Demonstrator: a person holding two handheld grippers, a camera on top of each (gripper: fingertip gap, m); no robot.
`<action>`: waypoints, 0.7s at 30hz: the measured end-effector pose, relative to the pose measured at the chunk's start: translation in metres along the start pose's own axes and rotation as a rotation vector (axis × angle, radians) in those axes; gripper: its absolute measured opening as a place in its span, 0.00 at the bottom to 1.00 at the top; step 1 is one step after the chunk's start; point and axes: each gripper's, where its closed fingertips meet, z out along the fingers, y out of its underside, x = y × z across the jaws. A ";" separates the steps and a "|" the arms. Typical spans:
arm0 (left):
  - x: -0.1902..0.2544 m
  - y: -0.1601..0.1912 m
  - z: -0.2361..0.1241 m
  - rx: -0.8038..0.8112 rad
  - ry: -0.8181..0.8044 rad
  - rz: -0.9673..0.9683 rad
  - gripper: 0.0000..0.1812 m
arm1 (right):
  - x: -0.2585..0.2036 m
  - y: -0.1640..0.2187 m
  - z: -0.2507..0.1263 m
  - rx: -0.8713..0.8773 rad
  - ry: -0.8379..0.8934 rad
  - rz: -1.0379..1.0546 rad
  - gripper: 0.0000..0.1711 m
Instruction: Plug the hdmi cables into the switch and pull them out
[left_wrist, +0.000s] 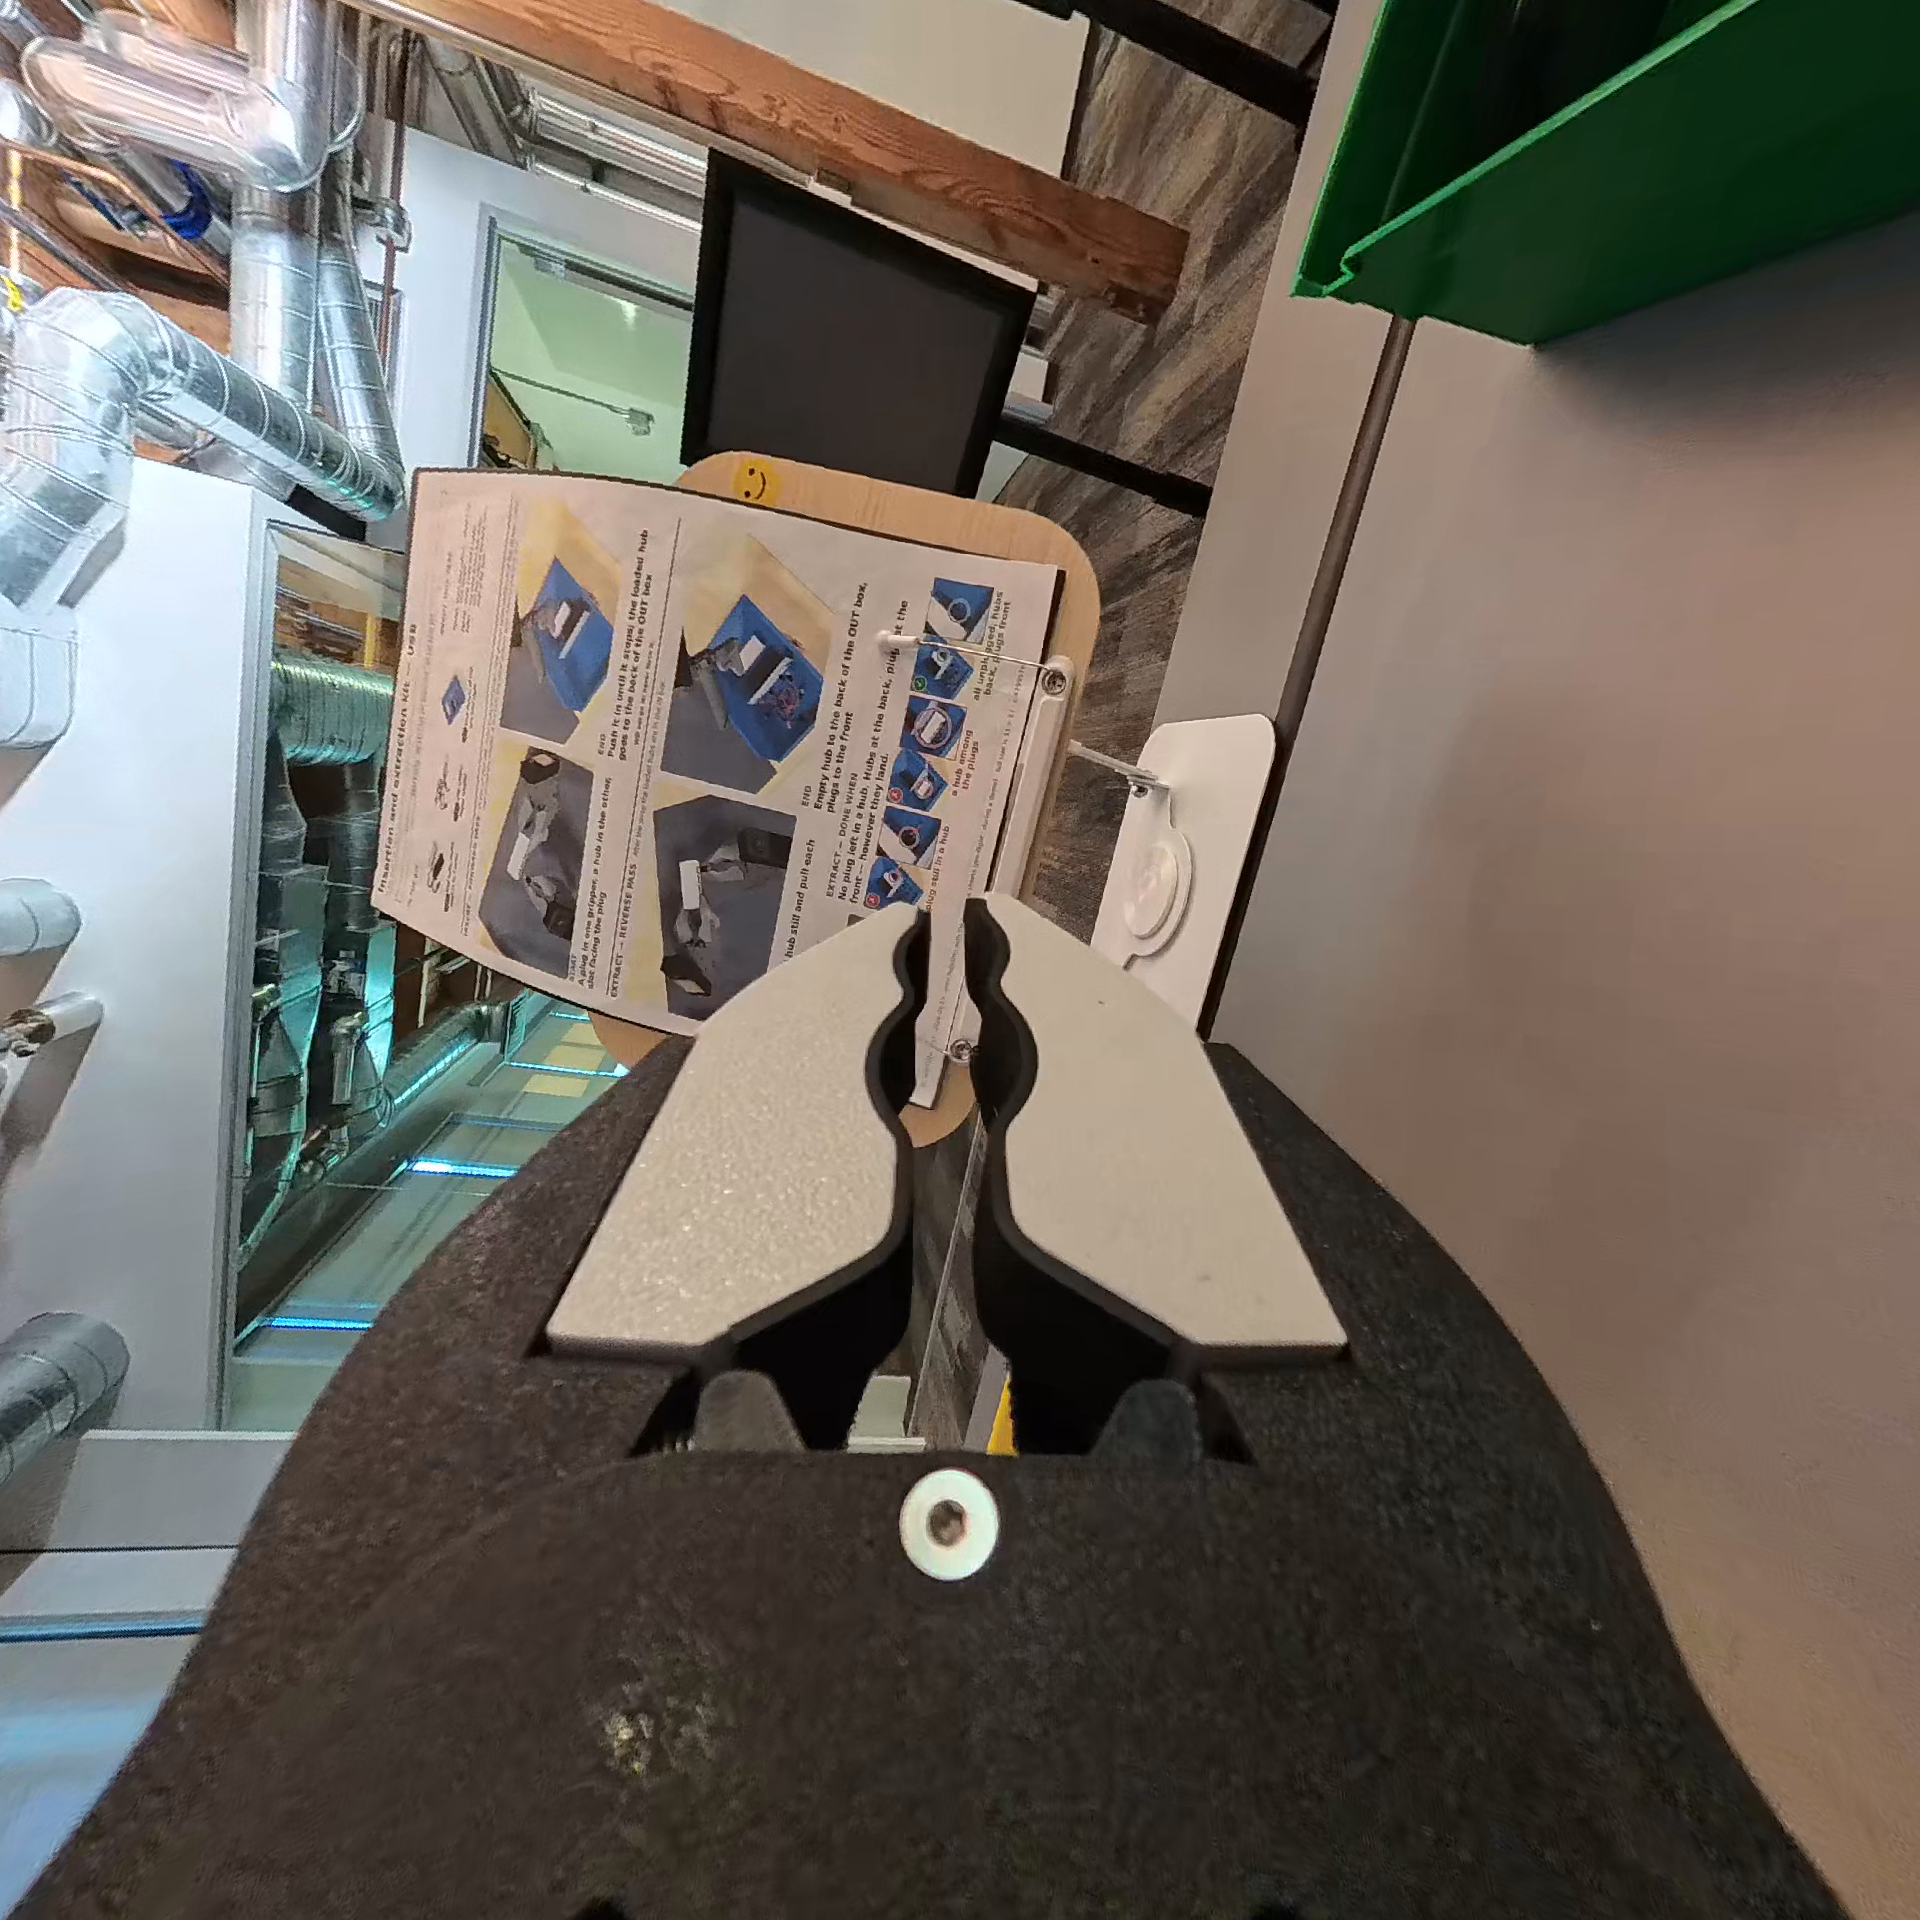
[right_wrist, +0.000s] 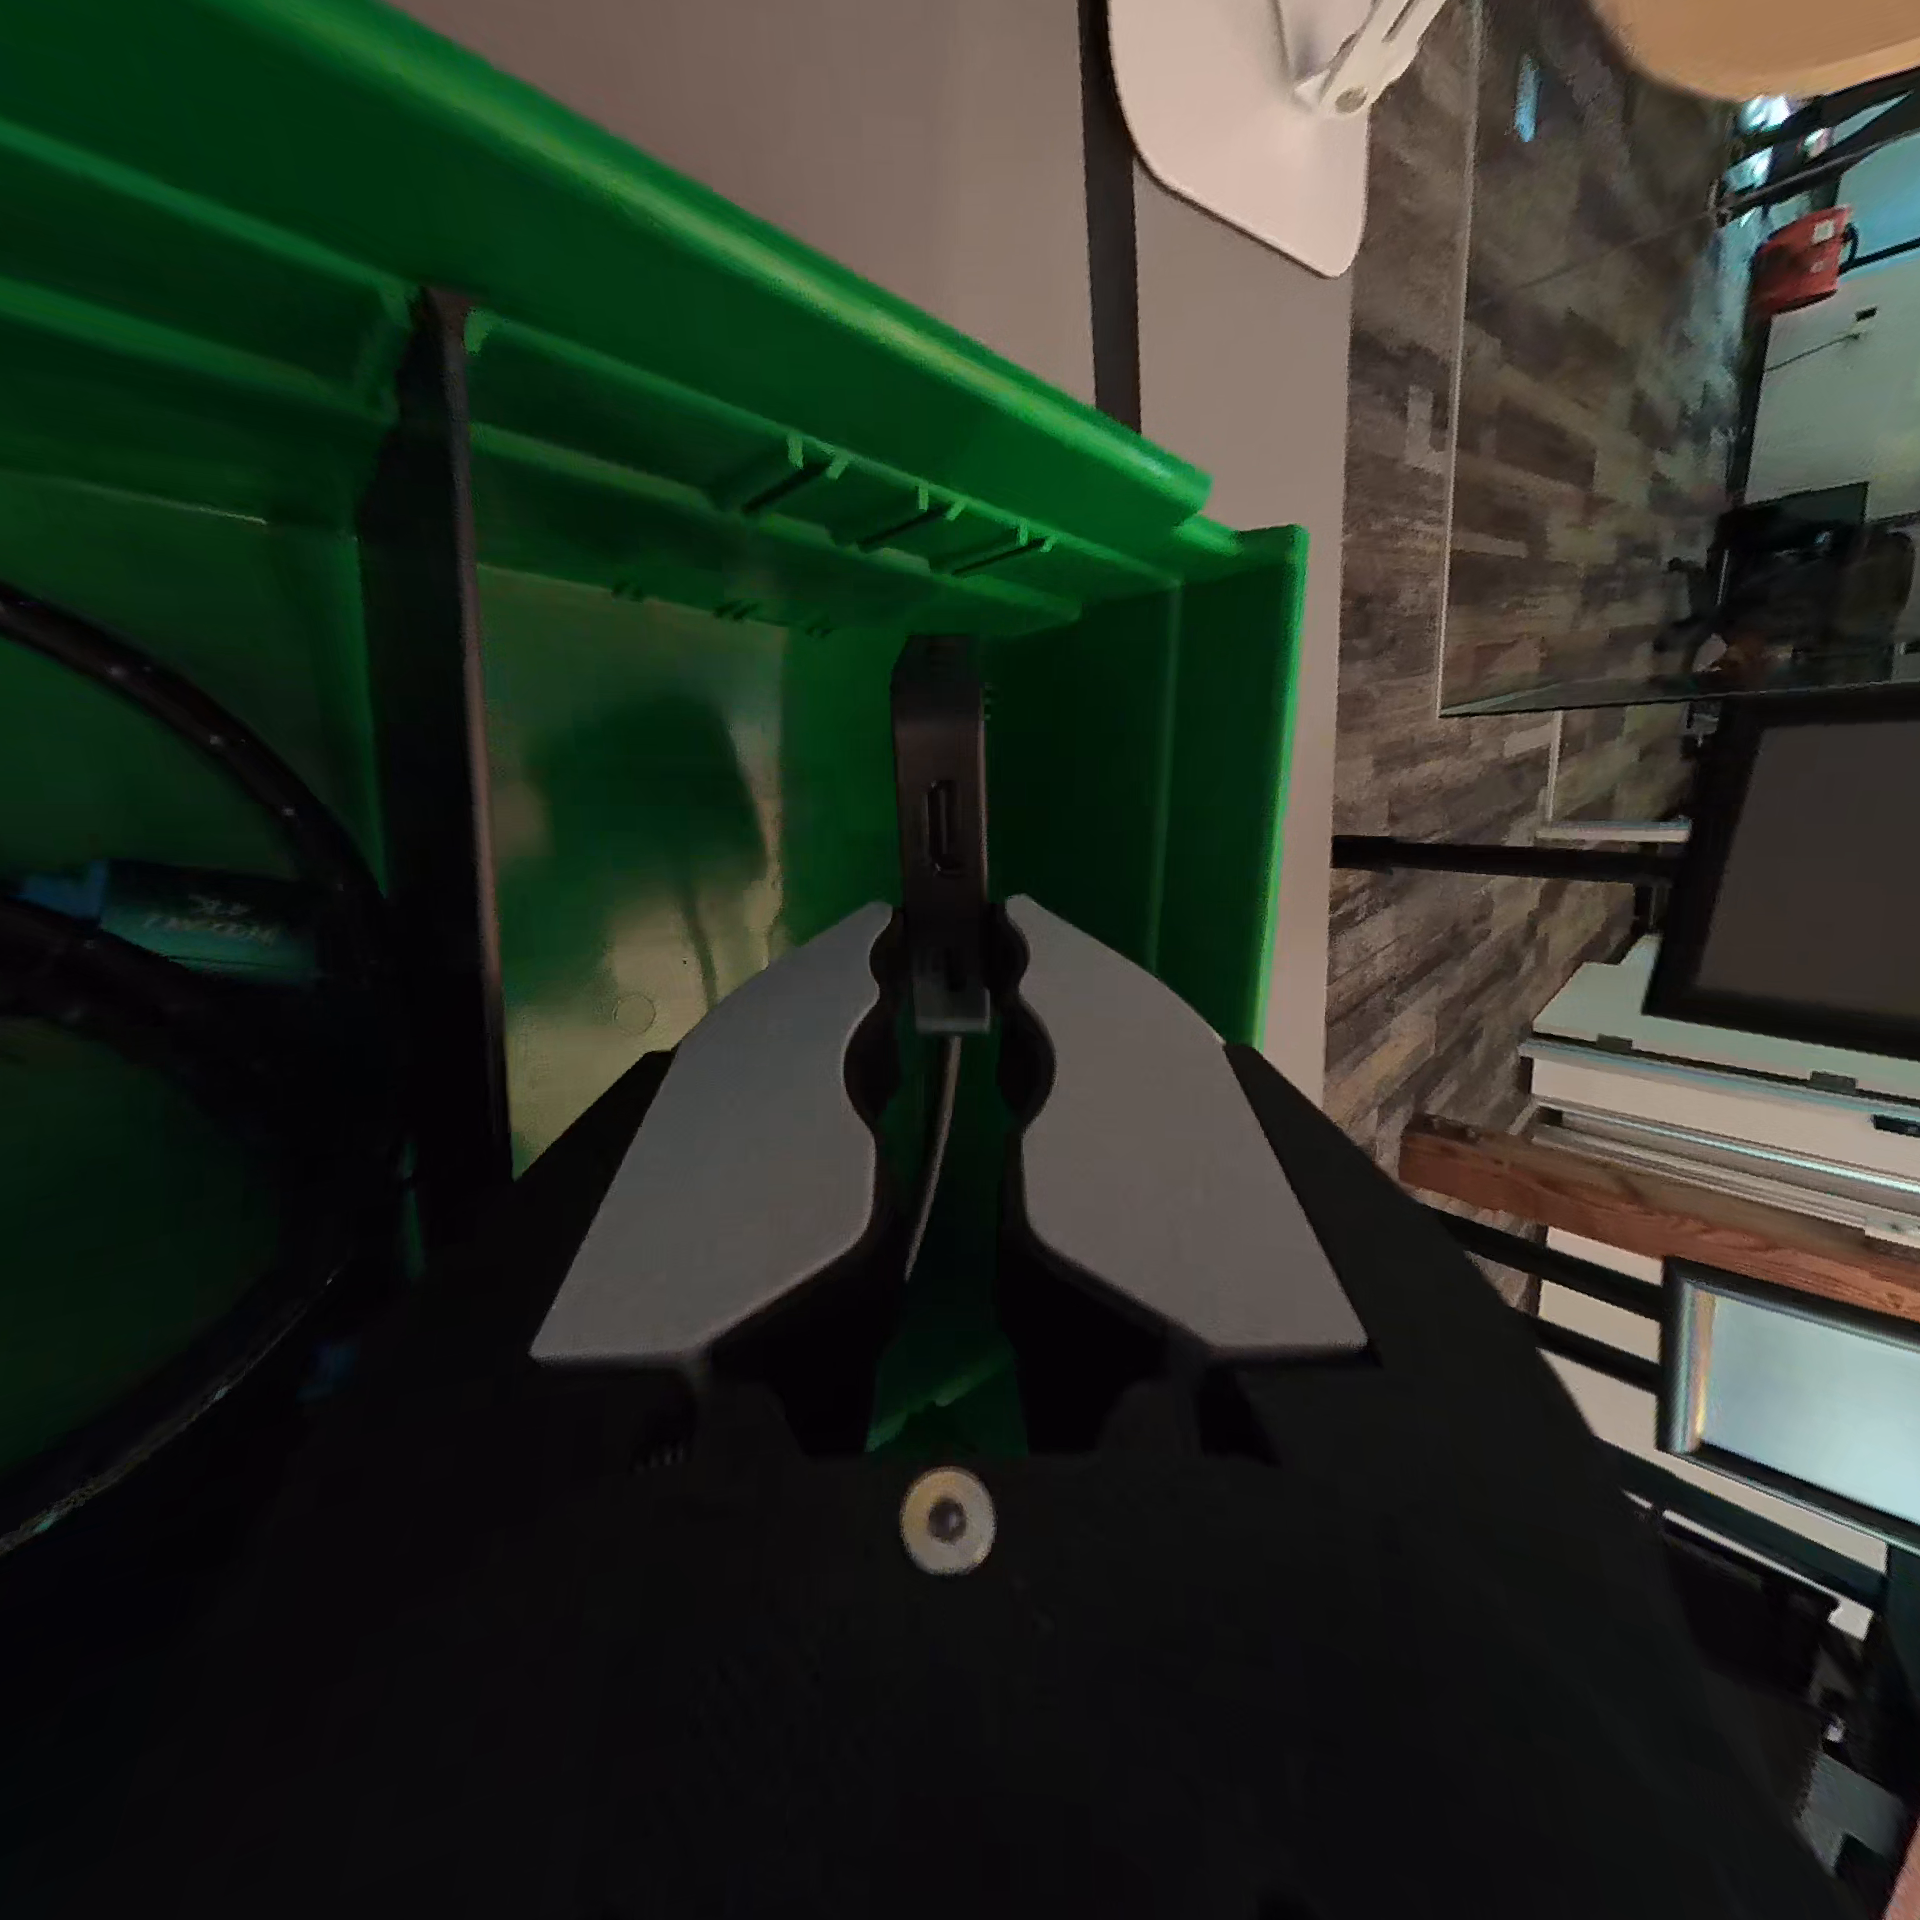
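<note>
right tool (right_wrist: 948, 940) clamped on the switch (right_wrist: 940, 821) inside green bin (right_wrist: 1226, 790) (left tool (left_wrist: 943, 914) nearly closed, empty)

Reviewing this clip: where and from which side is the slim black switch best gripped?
By its near end, on the two broad flat faces, as the right gripper does now. The black switch stands edge-on inside the green bin, so its port-bearing narrow edge stays exposed; its thin cable trails back between the fingers.
</note>
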 end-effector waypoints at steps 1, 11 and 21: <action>0.001 0.001 0.000 -0.003 0.003 0.003 0.03 | -0.002 0.001 0.003 -0.008 -0.012 0.006 0.10; 0.005 0.006 0.003 -0.029 0.013 0.017 0.03 | -0.013 0.019 0.025 -0.095 -0.057 0.115 0.12; -0.010 0.023 -0.004 -0.085 -0.017 -0.005 0.02 | 0.025 0.028 -0.069 -0.212 0.142 0.396 0.25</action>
